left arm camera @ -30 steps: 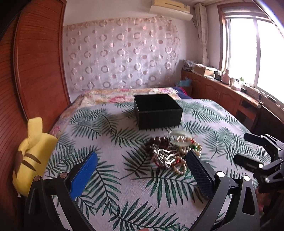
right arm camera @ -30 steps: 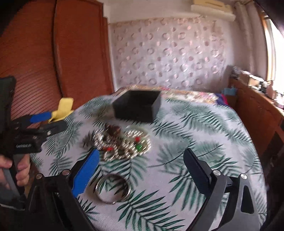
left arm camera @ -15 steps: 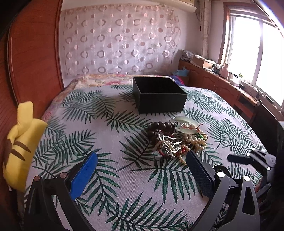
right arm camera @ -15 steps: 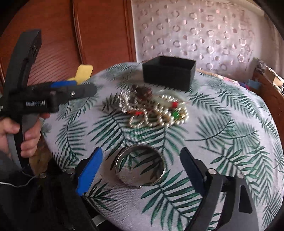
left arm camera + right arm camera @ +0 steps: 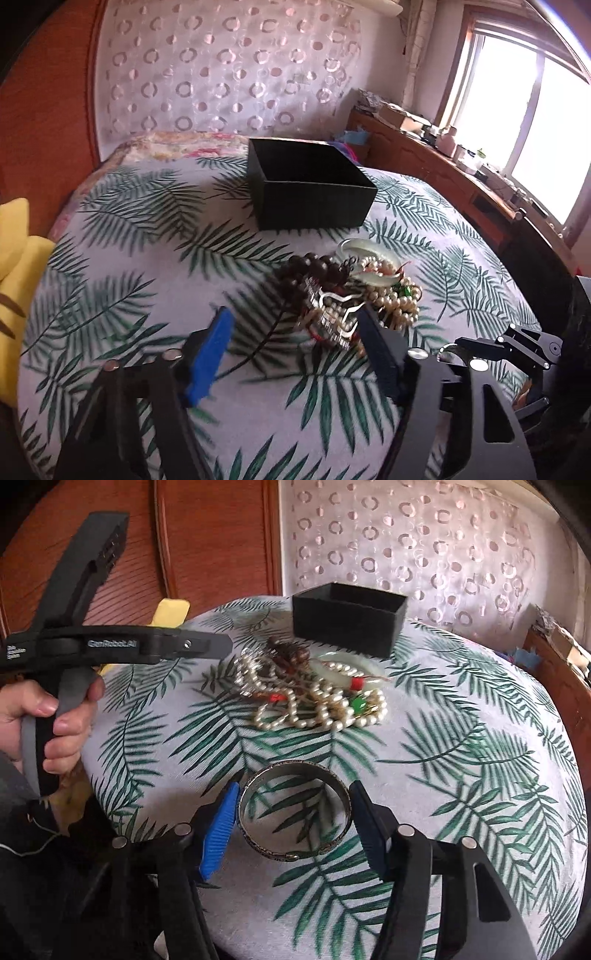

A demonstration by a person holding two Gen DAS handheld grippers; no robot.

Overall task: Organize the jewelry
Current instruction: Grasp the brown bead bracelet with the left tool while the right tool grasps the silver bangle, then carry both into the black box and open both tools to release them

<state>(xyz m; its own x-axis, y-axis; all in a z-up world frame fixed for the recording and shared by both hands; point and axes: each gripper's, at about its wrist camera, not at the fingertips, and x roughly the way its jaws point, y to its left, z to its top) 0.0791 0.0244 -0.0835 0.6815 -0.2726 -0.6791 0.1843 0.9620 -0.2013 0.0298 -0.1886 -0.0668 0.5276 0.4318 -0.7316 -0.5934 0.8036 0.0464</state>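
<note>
An open black box (image 5: 310,188) stands at the back of the palm-leaf cloth (image 5: 147,258). In front of it lies a tangled pile of jewelry (image 5: 354,295): pearl strands, dark beads, a pale green bangle. My left gripper (image 5: 295,332) hovers at the pile's near edge with its jaws closing; its dark finger (image 5: 376,350) overlaps the pile and nothing is gripped. A silver bangle (image 5: 293,812) lies flat on the cloth, apart from the jewelry pile (image 5: 314,690). My right gripper (image 5: 293,794) straddles it, jaws closing, with the pads just outside its rim.
A yellow plush toy (image 5: 18,266) sits at the left edge by the wooden headboard (image 5: 44,110). A wooden cabinet (image 5: 443,173) with clutter runs under the window on the right. A hand (image 5: 55,716) holds the left gripper's handle.
Both grippers have sunk toward the cloth and their jaws have narrowed. The right one has come down around the silver bangle; the left one has moved up to the pile.
</note>
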